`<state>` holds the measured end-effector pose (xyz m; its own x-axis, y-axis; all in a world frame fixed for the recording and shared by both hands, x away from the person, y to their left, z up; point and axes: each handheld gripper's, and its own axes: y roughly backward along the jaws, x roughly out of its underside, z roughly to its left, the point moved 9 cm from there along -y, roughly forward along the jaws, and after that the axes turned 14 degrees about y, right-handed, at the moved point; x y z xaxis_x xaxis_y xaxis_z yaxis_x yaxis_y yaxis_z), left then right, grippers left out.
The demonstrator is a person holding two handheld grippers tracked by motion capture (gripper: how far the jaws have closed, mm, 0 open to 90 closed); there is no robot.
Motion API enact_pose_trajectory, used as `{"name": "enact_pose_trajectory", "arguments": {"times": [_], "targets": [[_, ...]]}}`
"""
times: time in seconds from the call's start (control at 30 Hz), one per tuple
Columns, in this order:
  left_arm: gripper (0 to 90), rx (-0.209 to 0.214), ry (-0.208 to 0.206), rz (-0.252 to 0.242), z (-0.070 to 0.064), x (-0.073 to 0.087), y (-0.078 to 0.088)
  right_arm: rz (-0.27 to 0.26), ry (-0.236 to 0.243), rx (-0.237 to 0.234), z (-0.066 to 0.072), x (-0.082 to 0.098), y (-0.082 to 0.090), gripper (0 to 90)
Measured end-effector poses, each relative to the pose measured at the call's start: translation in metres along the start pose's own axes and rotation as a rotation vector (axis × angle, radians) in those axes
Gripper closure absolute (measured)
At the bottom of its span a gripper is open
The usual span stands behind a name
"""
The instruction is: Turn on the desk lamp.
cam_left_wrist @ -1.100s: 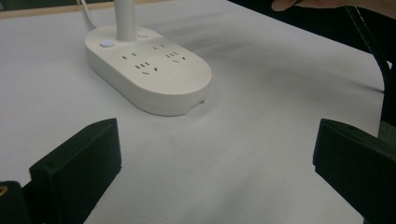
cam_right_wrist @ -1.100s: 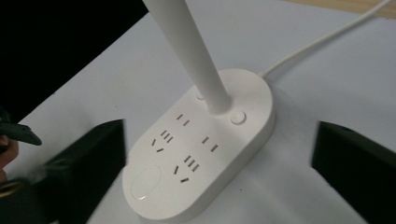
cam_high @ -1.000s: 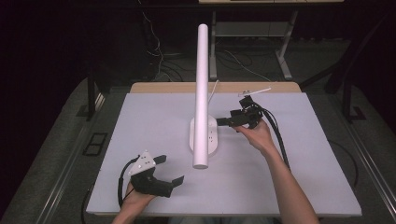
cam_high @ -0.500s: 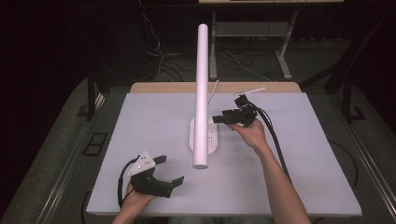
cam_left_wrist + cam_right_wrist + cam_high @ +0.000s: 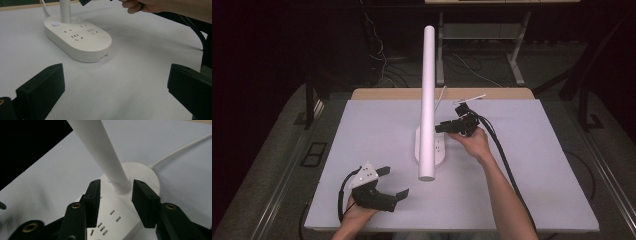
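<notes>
Right hand-held gripper (image 5: 113,202) view: jaws apart, closing, astride lamp post (image 5: 105,157); sockets (image 5: 101,227) beneath.

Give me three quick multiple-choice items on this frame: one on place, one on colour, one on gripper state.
1. Where does the right gripper sit?
A. at the lamp's post, above the base
B. at the table's near edge
C. off the table

2. What colour is the lamp base with its sockets?
A. black
B. white
C. red

3. How do the left gripper's jaws stand?
A. shut on the post
B. shut on a cable
C. open, with nothing between them

Answers:
1. A: the right gripper view has its jaws to either side of the post, near the foot.
2. B: the left gripper view shows a white oval base.
3. C: bare table lies between the jaws.
</notes>
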<state>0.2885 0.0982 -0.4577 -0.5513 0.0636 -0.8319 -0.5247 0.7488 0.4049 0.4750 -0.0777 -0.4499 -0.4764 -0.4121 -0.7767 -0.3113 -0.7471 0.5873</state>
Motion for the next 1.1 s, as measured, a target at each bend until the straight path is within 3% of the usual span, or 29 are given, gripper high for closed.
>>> {"name": "enact_pose_trajectory", "arguments": {"times": [0.53,1.1], "targets": [[0.2,0.004,-0.003,0.000,0.000,0.000,0.000,0.029,-0.010,0.023,-0.010,0.009,-0.023,87.5],[0.2,0.004,-0.005,0.005,0.000,0.000,0.000,0.018,-0.035,0.030,-0.022,0.015,-0.031,89.4]]}}
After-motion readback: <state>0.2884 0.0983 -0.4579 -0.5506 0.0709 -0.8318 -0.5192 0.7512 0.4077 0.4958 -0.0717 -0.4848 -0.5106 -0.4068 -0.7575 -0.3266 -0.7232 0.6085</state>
